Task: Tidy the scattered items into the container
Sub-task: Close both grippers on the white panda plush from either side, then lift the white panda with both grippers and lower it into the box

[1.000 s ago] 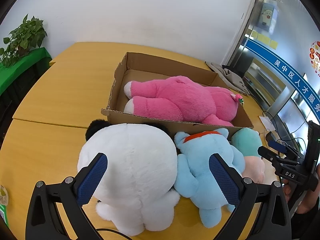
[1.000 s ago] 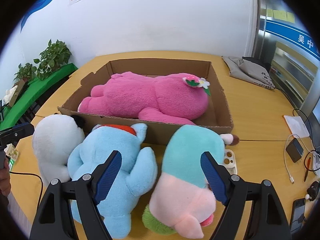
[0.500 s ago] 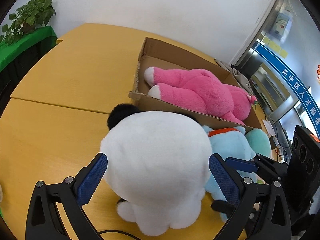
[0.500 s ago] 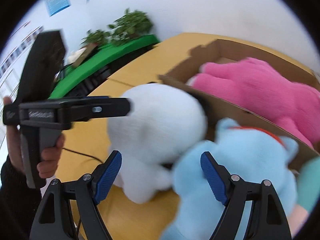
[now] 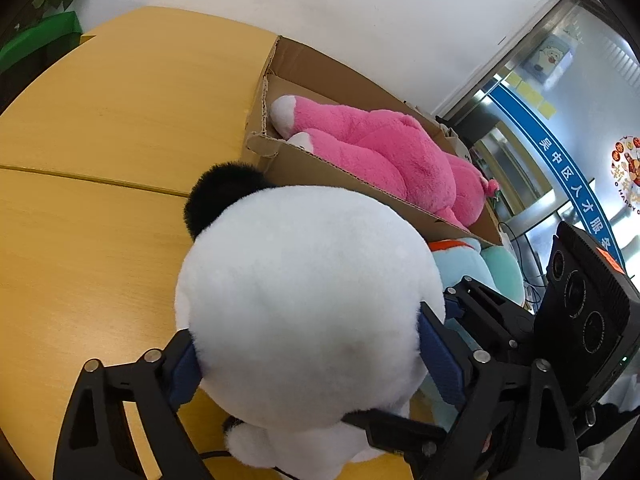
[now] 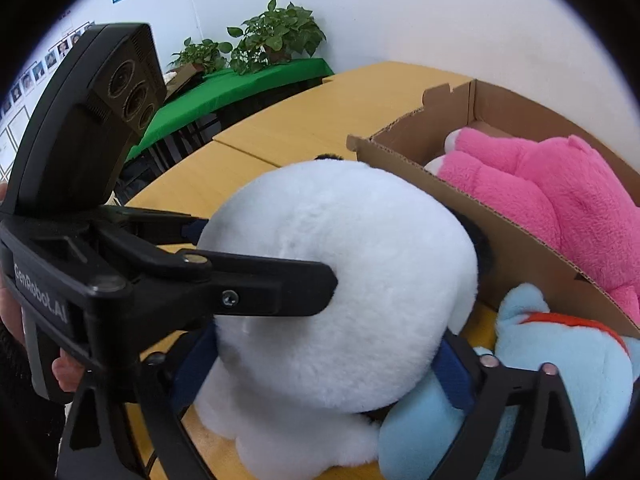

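Note:
A big white panda plush (image 5: pixel 304 300) with a black ear lies on the table against the front wall of the cardboard box (image 5: pixel 304 168). My left gripper (image 5: pixel 310 366) straddles its round body; the jaws are closing and both blue pads sink into the fur. From the right, my right gripper (image 6: pixel 322 368) reaches around the same plush (image 6: pixel 340 280) lower down, jaws opening, pads beside the fur. One left gripper finger (image 6: pixel 272 284) dents the plush. A pink plush (image 5: pixel 392 152) lies inside the box.
A light blue plush (image 6: pixel 540 360) with a red collar lies right of the panda, with a teal plush (image 5: pixel 504 268) beyond it. Bare yellow table (image 5: pixel 100 160) stretches to the left. Potted plants (image 6: pixel 276 36) stand on a green-covered counter behind. A person's hand (image 6: pixel 64 368) holds the left gripper.
Both grippers came down and in around the white panda. The right one swung left from the teal plush. The left jaws narrowed onto the panda's sides.

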`<action>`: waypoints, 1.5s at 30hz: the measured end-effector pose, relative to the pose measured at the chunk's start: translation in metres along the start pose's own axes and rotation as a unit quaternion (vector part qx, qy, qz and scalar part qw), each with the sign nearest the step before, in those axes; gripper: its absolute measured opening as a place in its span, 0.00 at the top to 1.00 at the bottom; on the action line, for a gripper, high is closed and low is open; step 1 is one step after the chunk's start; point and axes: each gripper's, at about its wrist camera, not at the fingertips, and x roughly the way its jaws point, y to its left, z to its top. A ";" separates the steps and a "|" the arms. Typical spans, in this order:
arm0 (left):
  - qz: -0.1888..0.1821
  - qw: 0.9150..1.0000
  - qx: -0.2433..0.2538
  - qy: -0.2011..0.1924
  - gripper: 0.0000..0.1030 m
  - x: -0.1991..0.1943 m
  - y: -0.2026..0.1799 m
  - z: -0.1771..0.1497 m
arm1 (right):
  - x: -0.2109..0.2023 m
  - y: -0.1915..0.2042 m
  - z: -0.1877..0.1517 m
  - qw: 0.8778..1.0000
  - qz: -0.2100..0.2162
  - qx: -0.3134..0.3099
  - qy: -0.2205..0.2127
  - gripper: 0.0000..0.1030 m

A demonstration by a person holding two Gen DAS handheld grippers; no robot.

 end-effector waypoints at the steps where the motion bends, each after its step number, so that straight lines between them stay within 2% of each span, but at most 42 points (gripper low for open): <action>1: -0.002 1.000 -0.003 -0.004 0.14 -0.007 -0.002 0.000 | -0.006 -0.001 0.000 1.000 0.004 0.000 -0.006 0.21; 4: -0.010 1.000 0.003 -0.026 0.14 -0.031 -0.018 0.004 | -0.030 0.001 0.006 0.999 0.013 -0.001 -0.032 0.24; 7: -0.010 0.998 0.031 -0.058 0.14 -0.056 -0.045 0.022 | -0.060 0.002 0.023 0.997 0.006 -0.010 -0.071 0.24; 12: 0.000 0.991 0.097 -0.088 0.14 -0.065 -0.092 0.086 | -0.098 -0.031 0.071 0.992 0.000 -0.004 -0.127 0.24; 18: -0.012 0.988 0.131 -0.076 0.14 -0.022 -0.124 0.195 | -0.096 -0.109 0.151 0.989 -0.025 0.043 -0.141 0.24; 21: -0.010 0.990 0.128 -0.056 0.14 0.017 -0.111 0.247 | -0.075 -0.158 0.185 0.988 -0.016 0.088 -0.129 0.24; 25: 0.006 0.994 0.112 -0.020 0.13 0.084 -0.080 0.292 | -0.019 -0.221 0.212 0.984 0.003 0.154 -0.087 0.24; 29: 0.012 0.996 0.079 0.028 0.13 0.152 -0.042 0.308 | 0.038 -0.259 0.212 0.981 -0.005 0.189 -0.042 0.24; 34: 0.040 0.997 0.063 0.037 0.10 0.193 -0.021 0.303 | 0.087 -0.277 0.201 0.976 -0.013 0.216 -0.005 0.24; 38: 0.043 0.996 0.075 0.029 0.08 0.192 -0.026 0.298 | 0.093 -0.274 0.196 0.976 -0.024 0.216 -0.004 0.16; 41: 0.057 0.995 0.082 0.012 0.06 0.174 -0.031 0.299 | 0.092 -0.264 0.203 0.976 -0.023 0.217 -0.009 0.12; 45: 0.081 0.989 0.116 -0.045 0.06 0.114 -0.044 0.293 | 0.038 -0.242 0.199 0.981 -0.022 0.185 -0.053 0.12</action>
